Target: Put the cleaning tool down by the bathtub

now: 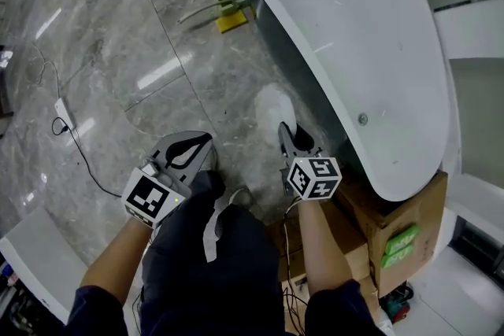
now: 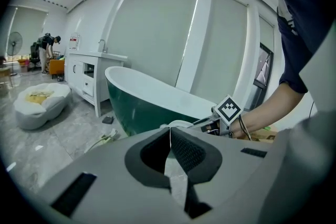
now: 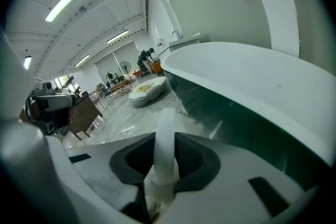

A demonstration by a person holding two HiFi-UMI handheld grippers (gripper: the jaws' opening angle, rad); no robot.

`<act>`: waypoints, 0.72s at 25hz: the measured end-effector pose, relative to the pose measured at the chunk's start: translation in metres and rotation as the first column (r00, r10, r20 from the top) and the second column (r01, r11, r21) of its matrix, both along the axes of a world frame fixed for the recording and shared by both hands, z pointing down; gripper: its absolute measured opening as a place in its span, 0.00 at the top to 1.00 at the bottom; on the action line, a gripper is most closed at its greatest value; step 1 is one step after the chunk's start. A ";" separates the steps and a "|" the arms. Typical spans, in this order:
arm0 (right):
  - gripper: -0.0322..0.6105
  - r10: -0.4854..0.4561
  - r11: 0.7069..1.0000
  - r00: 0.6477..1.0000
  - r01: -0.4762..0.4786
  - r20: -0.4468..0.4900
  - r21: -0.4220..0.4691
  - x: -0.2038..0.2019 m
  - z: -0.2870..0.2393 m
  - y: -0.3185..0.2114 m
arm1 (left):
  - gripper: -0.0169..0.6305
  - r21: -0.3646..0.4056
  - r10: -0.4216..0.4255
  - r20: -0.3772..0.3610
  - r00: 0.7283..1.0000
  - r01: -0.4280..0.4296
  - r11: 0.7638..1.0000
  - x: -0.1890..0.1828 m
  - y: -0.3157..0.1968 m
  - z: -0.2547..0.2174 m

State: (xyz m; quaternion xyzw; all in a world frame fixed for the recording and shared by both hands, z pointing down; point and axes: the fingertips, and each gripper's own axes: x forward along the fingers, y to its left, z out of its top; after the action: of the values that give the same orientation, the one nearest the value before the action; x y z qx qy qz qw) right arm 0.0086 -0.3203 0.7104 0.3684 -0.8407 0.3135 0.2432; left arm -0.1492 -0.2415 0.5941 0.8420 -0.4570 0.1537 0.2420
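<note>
Holding: my right gripper [image 1: 288,144] has its jaws clenched on the handle of the white cleaning tool [image 1: 276,108].
Axis: the tool runs straight ahead from the jaws, over the floor [image 1: 150,59].
Bathtub [image 1: 354,35]: its side is just right of the tool.
Left gripper [image 1: 187,152]: jaws together, empty, farther from the tub.

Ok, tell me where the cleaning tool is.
Head view, right of centre: the cleaning tool is clamped in the right tongs, its white head close beside the bathtub.

Navy short sleeves [image 1: 94,309]; grey left gripper [image 1: 197,144] and right gripper [image 1: 286,130] bear black-and-white marker cubes [image 1: 315,177].
</note>
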 end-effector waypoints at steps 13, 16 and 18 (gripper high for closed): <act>0.80 -0.036 0.999 0.998 0.034 -0.060 -0.019 -0.014 0.199 -0.021 | 0.92 0.048 0.029 0.050 0.998 -0.032 0.998 -0.007 -0.042 0.149; 0.80 -0.036 0.999 0.996 0.034 -0.082 -0.030 -0.010 0.237 -0.023 | 0.92 0.048 0.047 0.052 0.998 -0.049 0.998 -0.003 -0.048 0.176; 0.80 -0.033 0.999 0.995 0.030 -0.093 -0.034 -0.008 0.261 -0.025 | 0.92 0.047 0.053 0.053 0.997 -0.056 0.997 -0.002 -0.053 0.192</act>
State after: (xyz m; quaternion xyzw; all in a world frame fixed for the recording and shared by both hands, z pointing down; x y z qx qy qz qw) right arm 0.0009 -0.3452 0.9714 0.3656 -0.8289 0.3056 0.2931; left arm -0.1510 -0.2943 0.7858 0.8554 -0.4436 0.1710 0.2055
